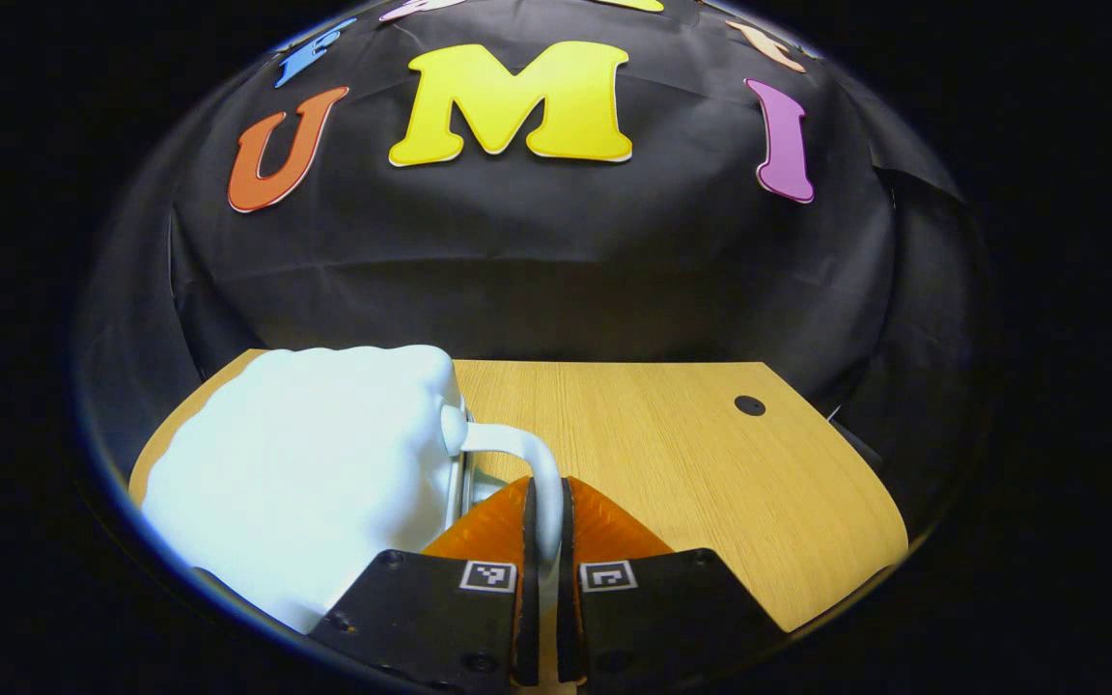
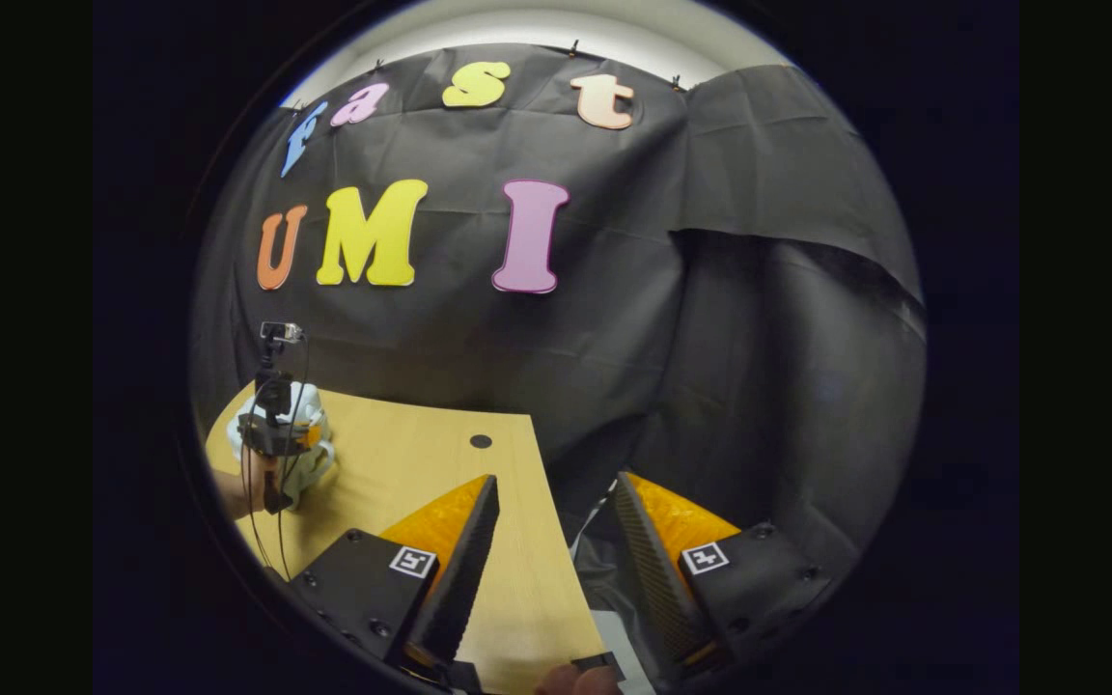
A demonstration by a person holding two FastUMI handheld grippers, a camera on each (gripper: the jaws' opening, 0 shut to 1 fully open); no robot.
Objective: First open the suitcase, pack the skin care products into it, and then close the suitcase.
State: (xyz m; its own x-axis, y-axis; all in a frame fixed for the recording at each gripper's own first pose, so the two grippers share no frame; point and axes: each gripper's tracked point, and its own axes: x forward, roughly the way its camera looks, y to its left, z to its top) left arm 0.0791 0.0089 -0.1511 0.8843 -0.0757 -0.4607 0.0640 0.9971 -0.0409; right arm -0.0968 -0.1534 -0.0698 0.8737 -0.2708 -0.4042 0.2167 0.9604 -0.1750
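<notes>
Between left gripper (image 1: 544, 502) fingers: white suitcase (image 1: 305, 473) handle (image 1: 527, 458).

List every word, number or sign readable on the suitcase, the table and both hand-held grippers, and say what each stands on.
No readable text on any of them.
suitcase: plain white shell, nothing written.
left hand-held gripper, shut on the handle: square black-and-white markers, coded patterns, not words.
right hand-held gripper, open: markers of the same kind.
table: bare wood, no writing.
</notes>
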